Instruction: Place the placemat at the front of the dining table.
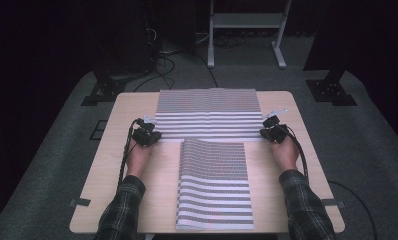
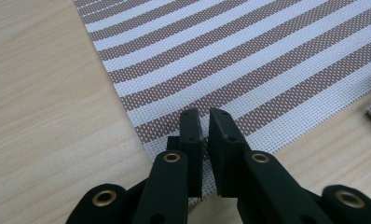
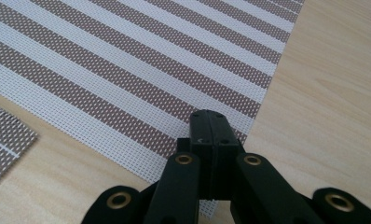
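A wide brown-and-white striped mat [image 1: 209, 112] lies flat across the far half of the wooden table [image 1: 137, 200]. A second striped mat [image 1: 214, 185] lies lengthwise in front of it, reaching the near edge. My left gripper [image 1: 154, 134] sits at the wide mat's near left corner. In the left gripper view, the left gripper [image 2: 206, 116] has its jaws a narrow slit apart, with the mat's corner [image 2: 249, 60] running under and between them. My right gripper [image 1: 264, 131] is at the near right corner. In the right gripper view, the right gripper [image 3: 208, 116] is pressed shut on that corner of the mat [image 3: 127, 70].
A corner of the near mat [image 3: 6, 140] lies a short gap away from the wide mat. Bare wood flanks both mats. Beyond the table there are a white frame stand [image 1: 247, 30], dark stands and cables on the grey floor.
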Available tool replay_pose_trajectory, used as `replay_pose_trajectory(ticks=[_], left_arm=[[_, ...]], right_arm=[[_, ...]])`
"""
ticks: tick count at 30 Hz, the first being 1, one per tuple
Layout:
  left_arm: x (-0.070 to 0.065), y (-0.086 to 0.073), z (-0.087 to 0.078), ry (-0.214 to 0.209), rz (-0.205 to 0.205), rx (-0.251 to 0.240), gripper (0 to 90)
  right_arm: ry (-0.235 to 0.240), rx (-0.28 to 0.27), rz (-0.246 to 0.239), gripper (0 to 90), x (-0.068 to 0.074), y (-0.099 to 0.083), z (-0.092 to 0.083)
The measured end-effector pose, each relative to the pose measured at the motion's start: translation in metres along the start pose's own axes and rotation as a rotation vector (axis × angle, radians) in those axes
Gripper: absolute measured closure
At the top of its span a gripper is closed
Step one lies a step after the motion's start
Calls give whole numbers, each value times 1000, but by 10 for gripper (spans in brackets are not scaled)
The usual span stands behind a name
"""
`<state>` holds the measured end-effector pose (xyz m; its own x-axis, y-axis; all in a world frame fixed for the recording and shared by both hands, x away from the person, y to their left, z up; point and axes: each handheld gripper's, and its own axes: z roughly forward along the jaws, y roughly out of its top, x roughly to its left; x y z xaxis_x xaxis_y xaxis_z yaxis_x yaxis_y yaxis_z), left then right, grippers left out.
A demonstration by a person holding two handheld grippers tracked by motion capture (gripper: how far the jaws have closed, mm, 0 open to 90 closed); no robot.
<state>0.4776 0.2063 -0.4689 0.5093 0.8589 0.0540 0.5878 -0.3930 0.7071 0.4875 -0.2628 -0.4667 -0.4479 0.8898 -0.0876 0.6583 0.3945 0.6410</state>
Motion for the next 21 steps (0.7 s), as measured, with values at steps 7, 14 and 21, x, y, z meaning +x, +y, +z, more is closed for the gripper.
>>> replay_pose_trajectory(ticks=[7,14,21], left_arm=[[-1,1,0,10,-12,3,843],[0,1,0,27,-21,2,776],[1,5,-15,-39,-52,-70,590]], right_arm=[[-6,-13,6,899,0,0,2],[-36,-7,-4,775,1,0,0],[20,-80,48,568,-5,-5,-15]])
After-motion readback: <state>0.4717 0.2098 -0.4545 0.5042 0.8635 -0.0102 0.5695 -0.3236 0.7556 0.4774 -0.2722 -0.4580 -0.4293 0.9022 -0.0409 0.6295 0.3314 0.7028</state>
